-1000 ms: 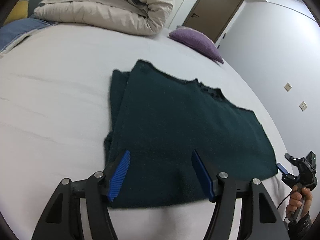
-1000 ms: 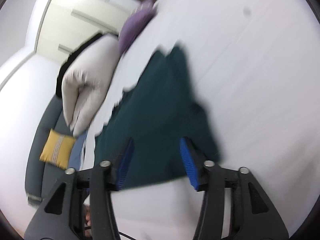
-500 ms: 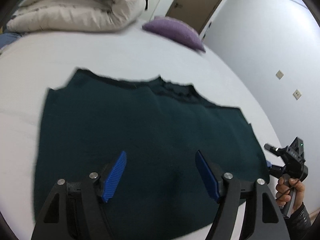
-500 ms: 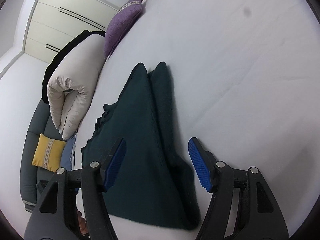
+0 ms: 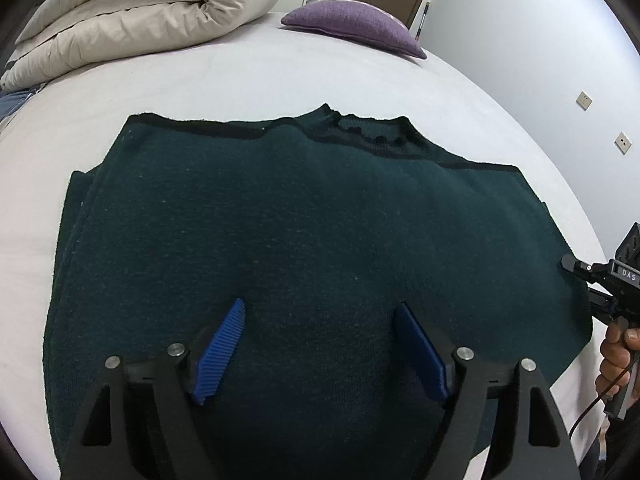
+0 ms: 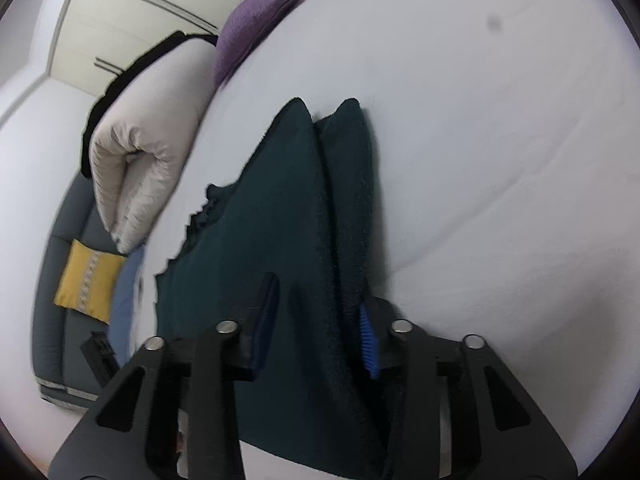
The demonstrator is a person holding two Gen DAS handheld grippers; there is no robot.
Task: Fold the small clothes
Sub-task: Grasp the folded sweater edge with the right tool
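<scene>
Both grippers needed matching bites: left gripper (image 5: 320, 350) hovered spread above the sweater (image 5: 304, 248); right gripper (image 6: 316, 320), at three o'clock, straddled its edge, jaws apart.

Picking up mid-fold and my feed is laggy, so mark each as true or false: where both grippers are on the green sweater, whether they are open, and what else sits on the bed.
1. The left gripper is open above the dark green sweater. True.
2. The right gripper hangs over bare sheet, away from the sweater. False: its fingers straddle the sweater's folded side edge.
3. A purple pillow lies on the bed beyond the sweater's collar. True.
4. The rolled beige duvet covers part of the sweater. False: white sheet separates them.
5. The left gripper clamps the hem. False: nothing sits between its pads.
</scene>
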